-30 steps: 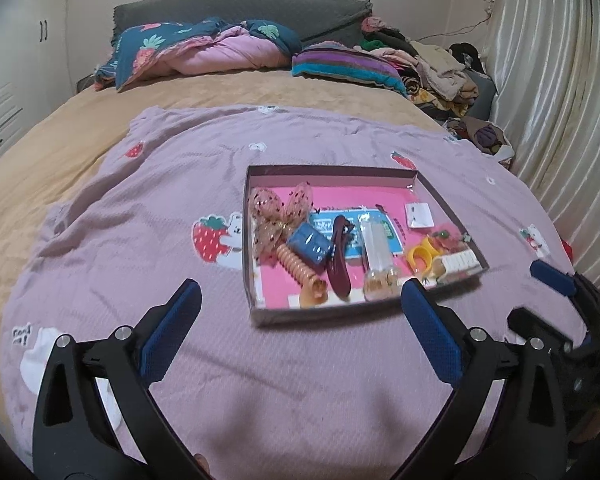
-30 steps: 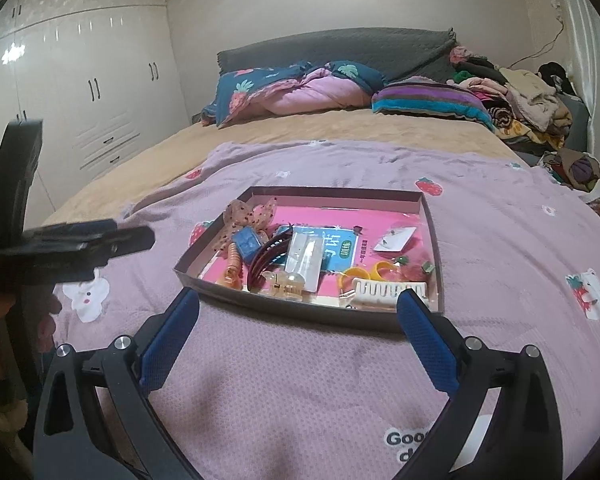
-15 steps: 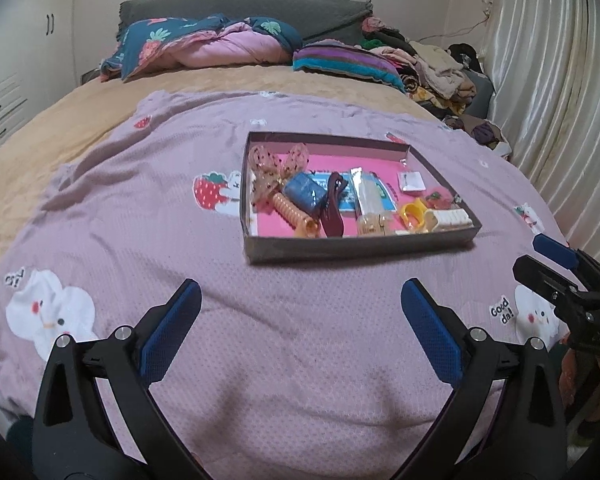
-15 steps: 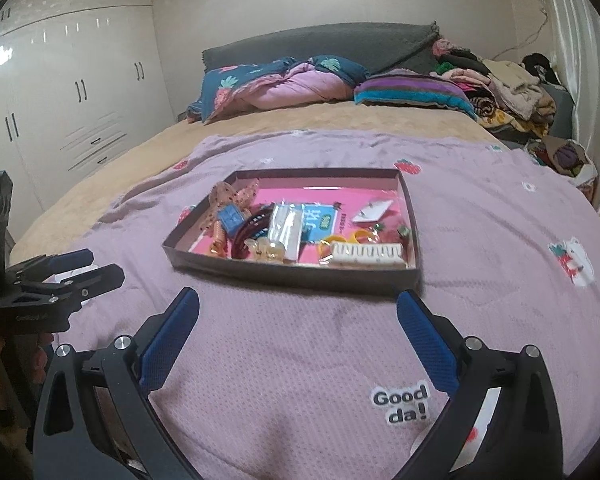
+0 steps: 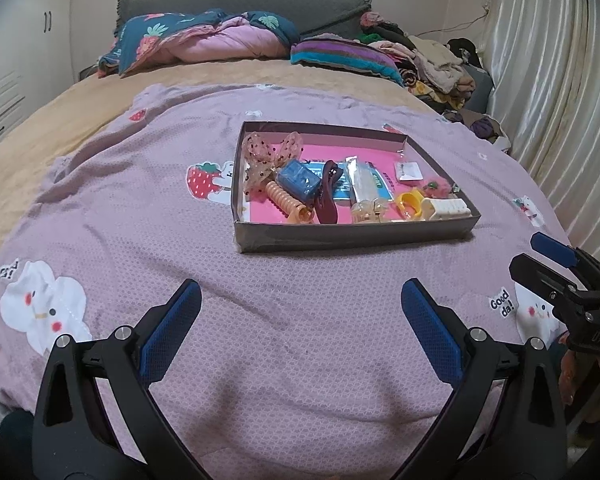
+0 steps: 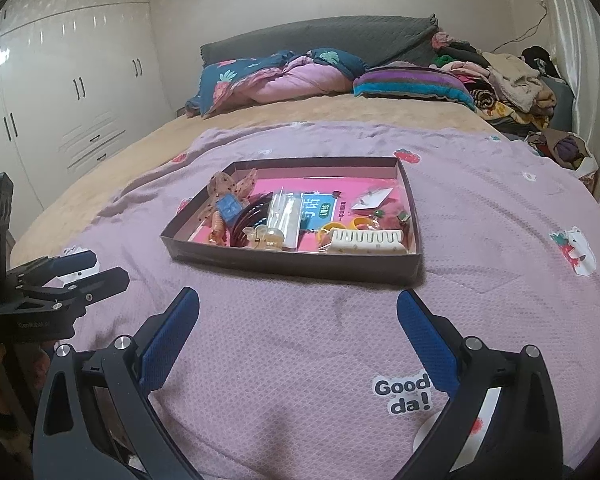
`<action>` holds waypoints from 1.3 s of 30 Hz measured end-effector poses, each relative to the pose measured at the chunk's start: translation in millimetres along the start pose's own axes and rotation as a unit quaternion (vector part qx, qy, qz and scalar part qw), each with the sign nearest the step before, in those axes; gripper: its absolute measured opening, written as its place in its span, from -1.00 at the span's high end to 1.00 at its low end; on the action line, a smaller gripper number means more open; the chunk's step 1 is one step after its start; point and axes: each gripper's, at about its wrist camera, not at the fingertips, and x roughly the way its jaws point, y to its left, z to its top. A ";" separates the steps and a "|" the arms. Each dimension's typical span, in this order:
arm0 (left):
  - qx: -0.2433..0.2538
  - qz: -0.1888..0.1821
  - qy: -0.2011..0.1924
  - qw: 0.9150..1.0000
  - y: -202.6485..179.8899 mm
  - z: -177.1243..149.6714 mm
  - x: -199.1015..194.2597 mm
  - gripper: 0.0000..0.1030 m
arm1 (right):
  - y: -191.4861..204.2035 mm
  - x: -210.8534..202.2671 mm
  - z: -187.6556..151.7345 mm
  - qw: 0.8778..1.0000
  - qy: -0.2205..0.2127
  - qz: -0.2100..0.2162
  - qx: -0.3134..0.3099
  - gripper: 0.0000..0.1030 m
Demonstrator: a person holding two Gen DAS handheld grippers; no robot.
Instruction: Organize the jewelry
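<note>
A shallow brown box with a pink floor lies on the purple bedspread; it also shows in the right wrist view. In it lie a dotted bow, a blue box, an orange spiral hair tie, a dark red clip, a clear packet, a yellow ring and a white claw clip. My left gripper is open and empty, well short of the box. My right gripper is open and empty, also short of it.
The purple bedspread covers a tan bed. Pillows and a pile of clothes lie at the far end. Curtains hang on the right, white wardrobes on the left.
Both grippers have drawn back toward the near edge of the bed and away from the box. Both stay open and empty. The box contents have not moved.
</note>
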 end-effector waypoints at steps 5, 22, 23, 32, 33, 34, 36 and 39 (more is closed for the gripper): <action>-0.001 0.000 -0.001 1.000 0.0 0.0 -0.1 -0.82 | 0.4 0.5 -0.2 1.000 0.000 0.000 0.001 -0.92; -0.005 0.003 -0.002 1.000 0.4 -0.7 -0.6 -0.82 | -0.6 -0.4 -1.1 1.000 -0.004 -0.005 0.000 -0.92; -0.004 0.004 -0.002 1.000 0.4 -0.8 -0.7 -0.82 | -0.7 -1.0 -1.5 1.000 -0.005 -0.006 0.000 -0.92; -0.004 0.003 -0.001 1.000 0.8 -0.8 -1.3 -0.82 | -1.7 -3.8 -0.7 1.000 -0.008 -0.008 0.001 -0.92; -0.003 0.003 -0.001 1.000 0.7 -0.8 -1.1 -0.82 | -1.9 -4.1 -0.7 1.000 -0.009 -0.008 0.001 -0.92; -0.003 0.003 -0.001 1.000 0.8 -1.0 -1.3 -0.82 | -2.2 -4.1 -0.6 1.000 -0.009 -0.009 0.001 -0.92; -0.004 0.003 -0.002 1.000 0.9 -0.9 -1.4 -0.82 | -2.4 -4.1 -0.4 1.000 -0.009 -0.009 0.002 -0.92; -0.002 0.002 -0.001 1.000 -0.3 -1.6 -1.8 -0.82 | -2.5 -4.2 -0.4 1.000 -0.009 -0.009 0.002 -0.92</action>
